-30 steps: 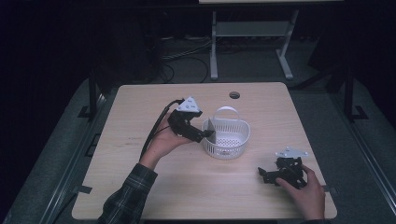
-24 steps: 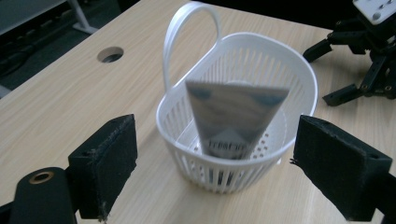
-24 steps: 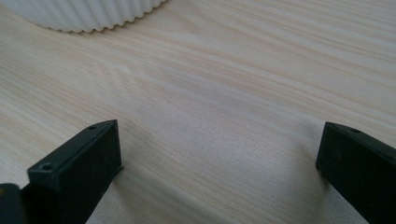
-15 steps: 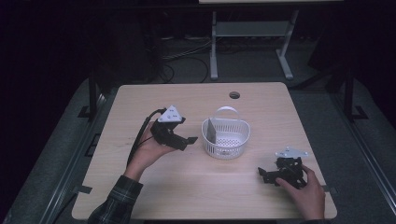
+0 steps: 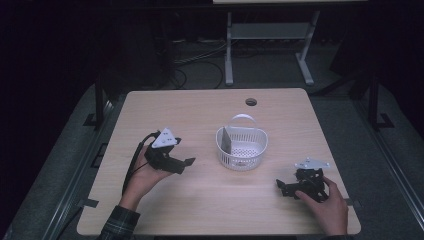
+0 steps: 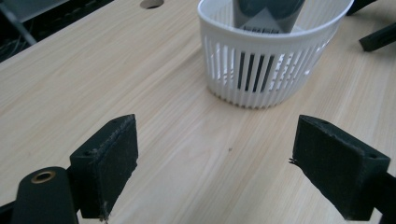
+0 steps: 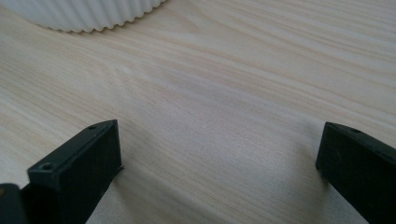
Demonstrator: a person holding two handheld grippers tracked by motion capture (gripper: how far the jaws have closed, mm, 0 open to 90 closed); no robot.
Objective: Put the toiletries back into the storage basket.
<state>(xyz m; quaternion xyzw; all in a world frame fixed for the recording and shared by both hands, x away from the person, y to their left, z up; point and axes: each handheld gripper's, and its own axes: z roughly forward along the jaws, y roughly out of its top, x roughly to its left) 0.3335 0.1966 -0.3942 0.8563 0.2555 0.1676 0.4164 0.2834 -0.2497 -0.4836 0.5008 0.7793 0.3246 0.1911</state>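
A white slotted basket (image 5: 248, 152) with a raised handle stands near the table's middle; a flat grey piece (image 5: 226, 140) leans upright against its left wall. My left gripper (image 5: 186, 164) is held in a hand left of the basket, a short gap away, jaws open and empty. In the left gripper view the basket (image 6: 275, 65) and the grey piece (image 6: 266, 16) lie ahead of the open left gripper (image 6: 217, 163). My right gripper (image 5: 281, 187) rests low at the front right, open. In the right gripper view the open right gripper (image 7: 215, 154) frames bare wood, with the basket's base (image 7: 84, 14) at top left.
The light wooden table (image 5: 200, 115) has a round cable hole (image 5: 251, 102) at the back. Cables trail from the left gripper over the table's left side. A metal stand (image 5: 265, 45) is on the dark floor beyond the table.
My left gripper has drawn back from the basket's rim, leftward and toward the person, with open, empty jaws. The right gripper has stayed put.
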